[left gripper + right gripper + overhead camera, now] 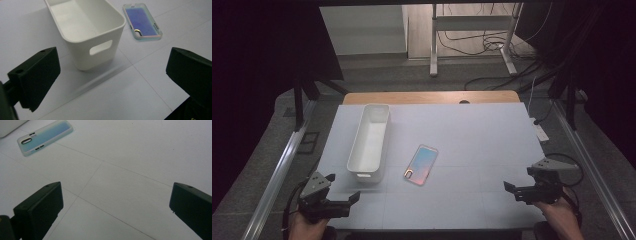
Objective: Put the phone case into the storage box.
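Ahead of the left gripper [343, 196], a white bin [369, 140] is sitting empty, handle cutout facing it, likely the receptacle. Phone case [420, 164] is lying flat beyond-left of the right gripper [518, 190]. Both are idling, jaws spread wide, gripping nothing.

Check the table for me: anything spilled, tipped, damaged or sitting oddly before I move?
Nothing stands out. The white bin stands upright and empty, the phone case lies flat beside it, apart from it, at a slight angle. Both the left gripper and right gripper are open near the table's front corners, holding nothing.
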`<state>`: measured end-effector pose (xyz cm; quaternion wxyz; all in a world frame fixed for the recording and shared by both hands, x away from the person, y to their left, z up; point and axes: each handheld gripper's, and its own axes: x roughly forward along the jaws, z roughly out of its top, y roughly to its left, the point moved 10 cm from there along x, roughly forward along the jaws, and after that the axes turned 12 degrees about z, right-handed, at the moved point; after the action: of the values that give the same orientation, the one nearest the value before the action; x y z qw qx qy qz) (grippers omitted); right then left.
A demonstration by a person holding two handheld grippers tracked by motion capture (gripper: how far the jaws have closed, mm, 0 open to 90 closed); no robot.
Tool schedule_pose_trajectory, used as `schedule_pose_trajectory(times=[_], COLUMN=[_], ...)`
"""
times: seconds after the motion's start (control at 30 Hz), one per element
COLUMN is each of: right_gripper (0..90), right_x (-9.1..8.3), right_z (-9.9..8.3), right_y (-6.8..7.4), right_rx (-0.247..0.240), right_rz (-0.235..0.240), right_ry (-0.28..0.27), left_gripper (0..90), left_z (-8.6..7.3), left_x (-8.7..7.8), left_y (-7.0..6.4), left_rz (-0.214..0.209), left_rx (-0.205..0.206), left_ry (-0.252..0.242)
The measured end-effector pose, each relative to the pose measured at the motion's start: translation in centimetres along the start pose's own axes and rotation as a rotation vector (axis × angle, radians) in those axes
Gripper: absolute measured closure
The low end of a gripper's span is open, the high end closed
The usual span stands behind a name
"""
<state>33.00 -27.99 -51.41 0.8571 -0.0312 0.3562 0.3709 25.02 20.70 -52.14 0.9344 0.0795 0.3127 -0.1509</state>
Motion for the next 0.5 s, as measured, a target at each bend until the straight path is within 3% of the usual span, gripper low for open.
schedule_pose_trajectory(times=[0.3,0.5], right_gripper=[0.0,0.0], right_x=[0.08,0.23], right_z=[0.00,-0.09], right_y=[0.27,0.27], right_rx=[-0.037,-0.031], right_rz=[-0.020,-0.016], right_ry=[0.014,0.027], left_gripper=[0.3,0.6], left_z=[-0.04,-0.06], left_x=[-0.06,-0.08], left_y=[0.13,0.12], left_rz=[-0.009,-0.012], left_rx=[-0.021,-0.016], left_ry=[0.001,0.000])
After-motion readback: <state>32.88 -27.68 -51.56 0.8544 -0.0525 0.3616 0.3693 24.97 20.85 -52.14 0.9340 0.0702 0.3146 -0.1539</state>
